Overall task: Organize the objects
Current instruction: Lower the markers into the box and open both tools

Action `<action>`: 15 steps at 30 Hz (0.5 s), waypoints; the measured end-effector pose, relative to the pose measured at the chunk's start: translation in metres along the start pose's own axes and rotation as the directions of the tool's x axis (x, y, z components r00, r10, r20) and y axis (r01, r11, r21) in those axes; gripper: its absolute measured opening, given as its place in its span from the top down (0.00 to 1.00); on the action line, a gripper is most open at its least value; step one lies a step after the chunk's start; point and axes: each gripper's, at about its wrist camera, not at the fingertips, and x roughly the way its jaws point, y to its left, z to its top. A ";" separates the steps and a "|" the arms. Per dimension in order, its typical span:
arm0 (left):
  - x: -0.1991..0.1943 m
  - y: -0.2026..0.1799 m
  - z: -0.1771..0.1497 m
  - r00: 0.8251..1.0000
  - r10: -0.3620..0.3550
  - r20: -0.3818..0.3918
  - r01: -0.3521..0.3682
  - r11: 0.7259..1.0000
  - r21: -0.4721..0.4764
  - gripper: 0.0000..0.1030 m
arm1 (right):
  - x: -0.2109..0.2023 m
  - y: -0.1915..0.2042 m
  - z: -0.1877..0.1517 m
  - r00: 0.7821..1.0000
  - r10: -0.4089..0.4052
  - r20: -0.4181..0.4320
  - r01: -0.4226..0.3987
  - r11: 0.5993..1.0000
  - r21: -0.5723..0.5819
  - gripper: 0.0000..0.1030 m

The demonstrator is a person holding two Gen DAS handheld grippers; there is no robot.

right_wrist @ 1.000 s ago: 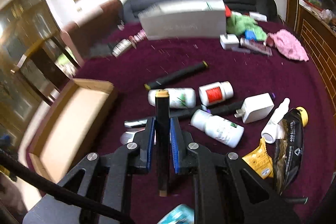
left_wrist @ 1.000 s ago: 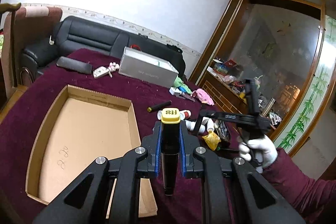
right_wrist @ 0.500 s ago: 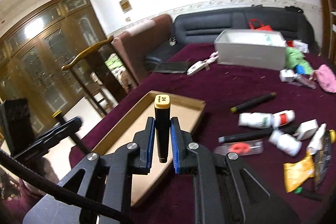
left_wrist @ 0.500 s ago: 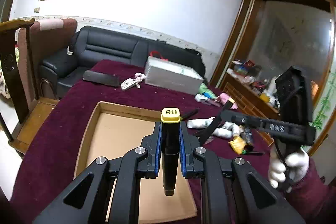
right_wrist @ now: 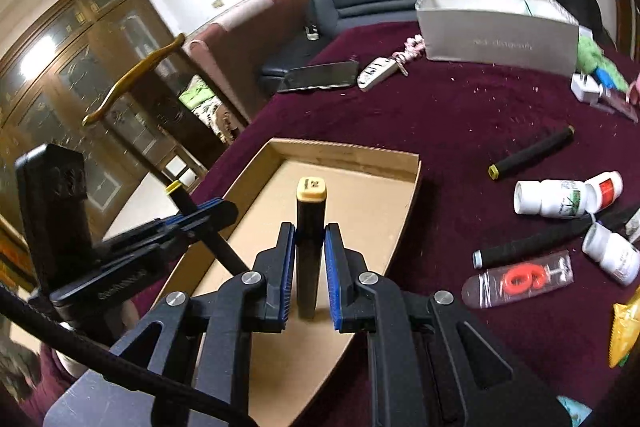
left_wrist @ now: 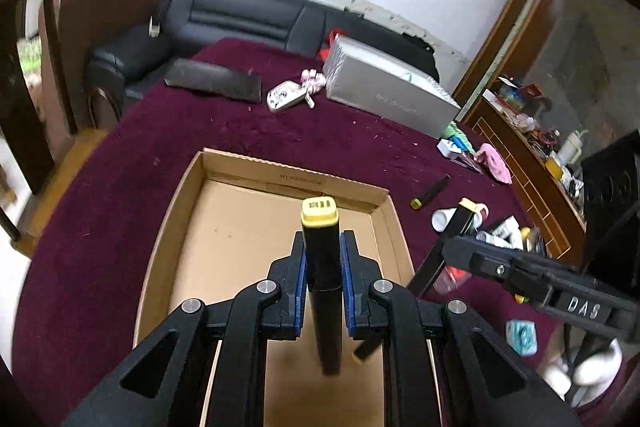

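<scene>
Two wrist fisheyes, close above, angled down at one shared cardboard tray.

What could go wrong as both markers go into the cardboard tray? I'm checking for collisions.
The left gripper and right gripper converge over one cardboard tray, so they may clash. The right gripper's marker hangs near the tray's right wall and might land outside.

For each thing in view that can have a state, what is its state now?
Left gripper: shut on yellow-capped marker.
Right gripper: shut on tan-capped marker.
Cardboard tray: open, nothing lying inside.
White bottles: lying on their sides.
Loose black marker: capped, lying flat.
</scene>
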 end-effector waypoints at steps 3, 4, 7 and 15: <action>0.022 0.002 0.011 0.999 0.022 -0.038 -0.022 1.000 -0.011 0.88 | 0.020 -0.008 0.012 0.999 -0.035 -0.027 0.035 0.999 0.015 0.88; 0.033 0.002 0.013 0.998 0.031 -0.057 -0.032 0.999 -0.011 0.88 | 0.027 -0.010 0.015 0.998 -0.049 -0.039 0.050 0.999 0.018 0.88; 0.056 0.001 0.013 0.993 0.048 -0.111 -0.050 0.999 -0.018 0.88 | 0.048 -0.014 0.021 0.994 -0.078 -0.073 0.080 0.997 0.020 0.88; 0.095 0.005 0.008 0.979 0.066 -0.193 -0.079 0.995 -0.056 0.89 | 0.078 -0.020 0.018 0.980 -0.152 -0.132 0.152 0.988 -0.009 0.88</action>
